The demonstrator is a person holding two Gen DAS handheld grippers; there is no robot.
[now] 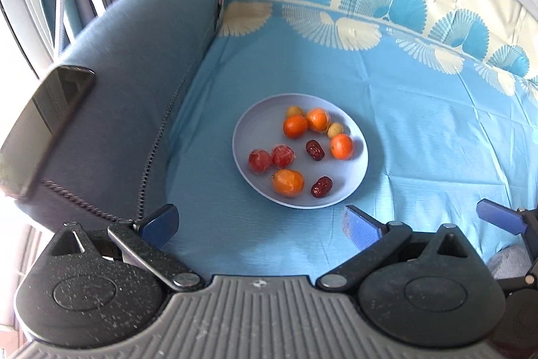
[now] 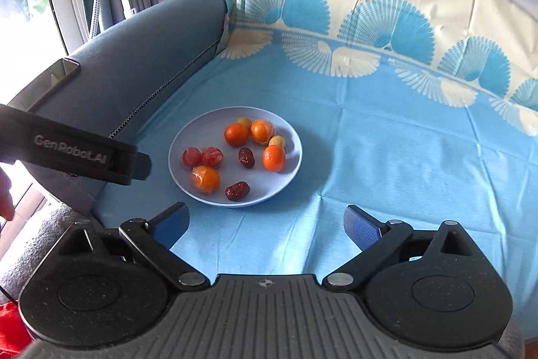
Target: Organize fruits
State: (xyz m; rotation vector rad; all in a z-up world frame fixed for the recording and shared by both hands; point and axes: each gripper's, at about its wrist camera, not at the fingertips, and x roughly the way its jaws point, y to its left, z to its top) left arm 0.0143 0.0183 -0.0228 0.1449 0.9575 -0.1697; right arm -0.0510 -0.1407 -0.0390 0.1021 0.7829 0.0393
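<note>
A pale blue plate (image 1: 255, 130) (image 2: 195, 137) sits on a blue cloth and holds several fruits: small oranges (image 1: 295, 126) (image 2: 236, 134), two red fruits (image 1: 259, 160) (image 2: 191, 156), two dark red dates (image 1: 314, 150) (image 2: 246, 157) and two small yellow fruits (image 1: 335, 129) (image 2: 277, 141). My left gripper (image 1: 260, 224) is open and empty, just in front of the plate. My right gripper (image 2: 267, 226) is open and empty, in front of the plate and to its right. One right finger (image 1: 501, 217) shows in the left wrist view. The left gripper's body (image 2: 77, 150) shows in the right wrist view.
The blue cloth (image 1: 420, 123) (image 2: 386, 140) with a fan pattern covers a sofa seat and its back. A grey-blue armrest (image 1: 134, 90) (image 2: 141, 56) rises left of the plate. A dark phone-like slab (image 1: 47, 123) (image 2: 50, 79) lies on the armrest.
</note>
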